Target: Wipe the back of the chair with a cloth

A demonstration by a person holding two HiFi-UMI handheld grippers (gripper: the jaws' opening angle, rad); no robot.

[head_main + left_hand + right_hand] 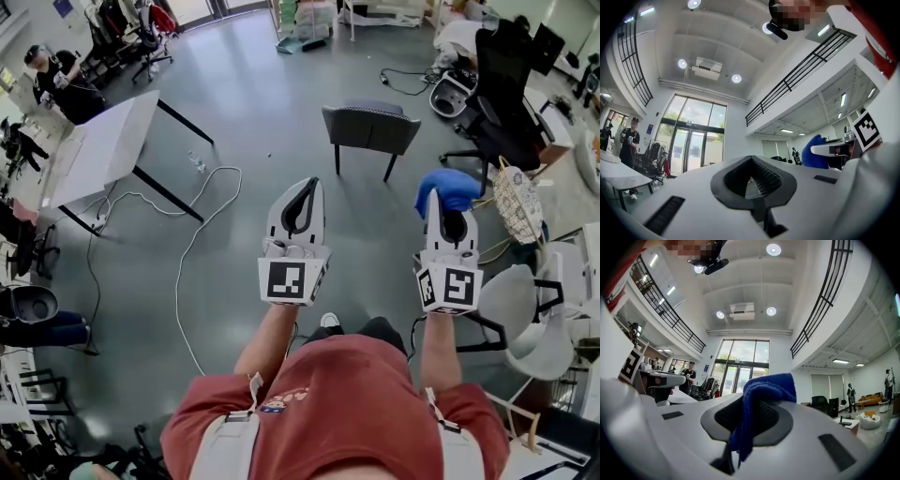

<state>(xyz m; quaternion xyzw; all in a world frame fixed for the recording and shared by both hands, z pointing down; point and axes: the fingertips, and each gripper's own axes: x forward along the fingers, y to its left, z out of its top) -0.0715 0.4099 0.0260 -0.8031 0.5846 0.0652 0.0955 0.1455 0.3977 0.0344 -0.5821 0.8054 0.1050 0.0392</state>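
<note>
A dark grey chair [370,129] stands on the floor ahead of me, its backrest toward me. My right gripper [451,208] is shut on a blue cloth [448,189], which bunches up over the jaw tips; in the right gripper view the cloth [761,397] hangs down between the black jaws of that gripper [740,430]. My left gripper [304,186] is shut with nothing in it, and the left gripper view shows its jaws [752,180] closed. Both grippers are held at chest height, well short of the chair and pointing upward.
A white table [103,150] stands at the left with a white cable [192,253] trailing on the floor. A black office chair [502,94] and a light grey chair [530,319] are at the right. A person [61,84] stands at the far left.
</note>
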